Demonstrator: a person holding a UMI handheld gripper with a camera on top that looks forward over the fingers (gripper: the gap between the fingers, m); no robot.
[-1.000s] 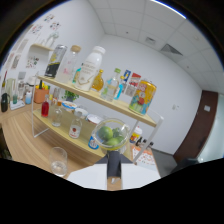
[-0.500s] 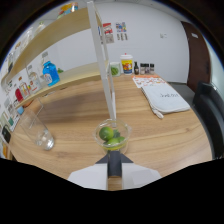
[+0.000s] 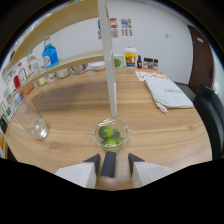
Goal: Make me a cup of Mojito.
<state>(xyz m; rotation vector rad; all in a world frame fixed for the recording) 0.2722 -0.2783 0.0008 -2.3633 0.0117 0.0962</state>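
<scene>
While held low over the table (image 3: 165,135), looks forward along two fingers (image 3: 92,162) set apart, pale pads at either side and a dark piece upright between them. Gripper (image 3: 114,161) level, aimed across the wood, holding nothing. No hand or sleeve in view, so grip on the tool not tellable.

Just ahead of the fingers, resting on the wood: a clear bowl (image 3: 113,134) with green limes (image 3: 106,132) inside, one round one to the left, more pieces beside and below it. Bowl close to the fingertips but apart from them, not between them.

Off to the left of the bowl, well apart from it: an empty glass (image 3: 31,121), upright though leaning in the wide lens. Right behind the bowl, rising from the table: a white post (image 3: 109,60) running up past the top shelf.

Along the left, receding: a shelf (image 3: 60,62) with a blue bottle (image 3: 49,52) and assorted jars and containers, too small to name. At the far end of the table: a white tub (image 3: 130,57) with a yellow lid, a green-labelled jar beside it, and small dark bottles (image 3: 148,63). To the right on the wood: a white cloth (image 3: 166,94) with faint print, orange at its far edge. Beyond it, at the table's right edge, a dark chair (image 3: 211,112). On the far wall, papers (image 3: 119,24) pinned up.
</scene>
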